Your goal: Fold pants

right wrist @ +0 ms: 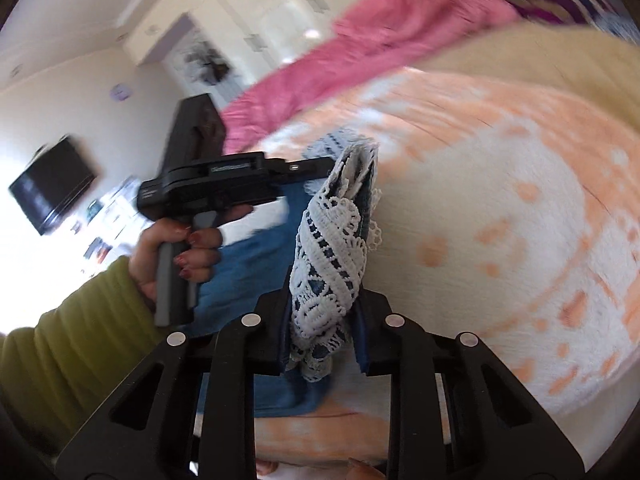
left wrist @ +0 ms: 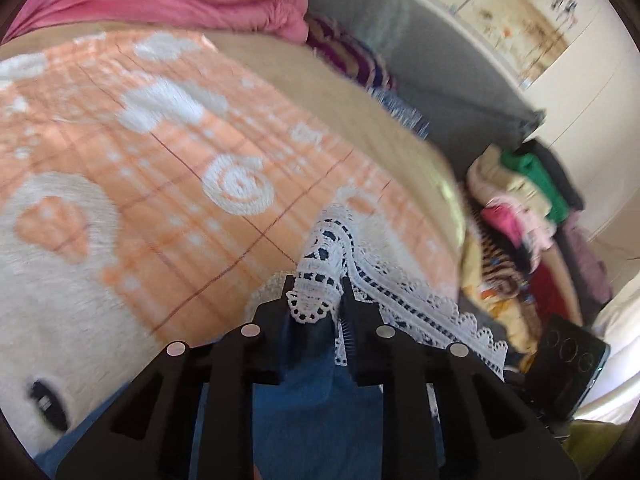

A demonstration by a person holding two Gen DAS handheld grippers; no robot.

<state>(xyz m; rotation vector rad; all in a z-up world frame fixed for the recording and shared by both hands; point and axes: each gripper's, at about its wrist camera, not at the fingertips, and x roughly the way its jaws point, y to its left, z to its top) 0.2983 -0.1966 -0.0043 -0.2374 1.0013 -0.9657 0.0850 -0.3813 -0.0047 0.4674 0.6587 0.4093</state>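
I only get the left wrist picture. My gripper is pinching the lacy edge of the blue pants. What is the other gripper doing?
Observer: The right gripper is also shut on the lace trim of the pants.
Operator: Is anybody in the picture?
Observer: Yes, a hand with red nails grips the handle of the left gripper, and its sleeve is olive green.
Operator: What's on the wall over there?
Observer: A dark flat screen hangs on the pale wall at the left of the right wrist view.
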